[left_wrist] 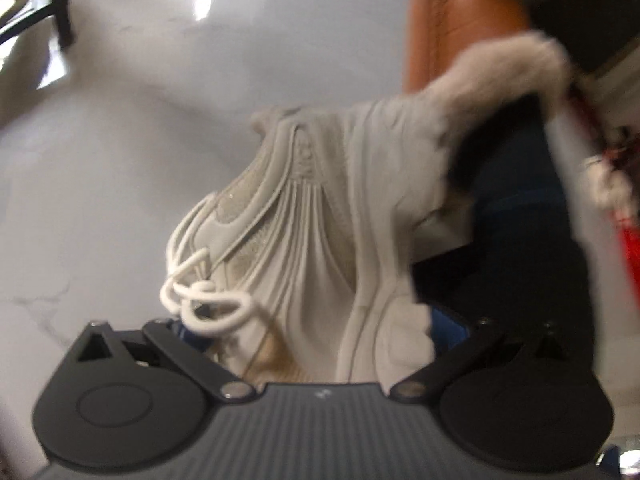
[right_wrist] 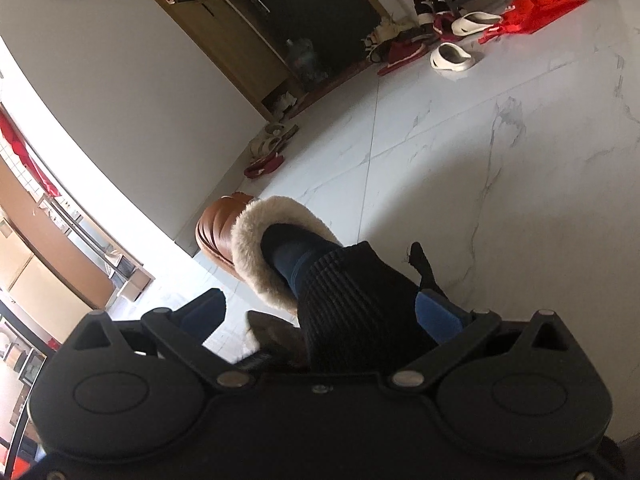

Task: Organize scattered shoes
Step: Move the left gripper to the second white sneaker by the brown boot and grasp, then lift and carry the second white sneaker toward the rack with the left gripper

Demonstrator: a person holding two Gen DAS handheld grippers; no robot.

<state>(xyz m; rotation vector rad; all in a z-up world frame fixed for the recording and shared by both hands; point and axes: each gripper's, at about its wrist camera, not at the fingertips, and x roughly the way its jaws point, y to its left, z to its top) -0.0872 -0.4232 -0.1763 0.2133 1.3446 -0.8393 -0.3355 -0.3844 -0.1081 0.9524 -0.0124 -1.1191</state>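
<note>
In the left view, the laces [left_wrist: 204, 300] hang loose on the left side of the sneaker [left_wrist: 312, 216]. They can catch on something or get stepped on, and that can pull the shoe out. The left gripper [left_wrist: 320, 328] pinches the sneaker at its near end, with a blue pad [left_wrist: 448, 322] on each side. The shoe is up in the air over the white floor [left_wrist: 100, 184]. Most of the shoe sticks out far past the pads, so it looks front-heavy, and I think a fast swing can make it tip and slip down. The picture is blurry, so I cannot tell how deep the grip goes. To the right, the sneaker is very near the person's brown boot [left_wrist: 460, 20] with the fur cuff [left_wrist: 500, 72], and it can bump the leg. In the right view, a red slipper [right_wrist: 264, 164] lies by the wall on the left. The right gripper [right_wrist: 320, 316] is spread wide and I see nothing pinched in it. A dark fuzzy thing [right_wrist: 272, 336] is close in front of it, but I cannot tell what it is. The booted leg [right_wrist: 352, 300] stands right in front of the gap, so a reach can hit it. Far off on the right, white slides [right_wrist: 452, 56] lie by the cabinet [right_wrist: 224, 32], so the sneaker likely has a long way to go.
</note>
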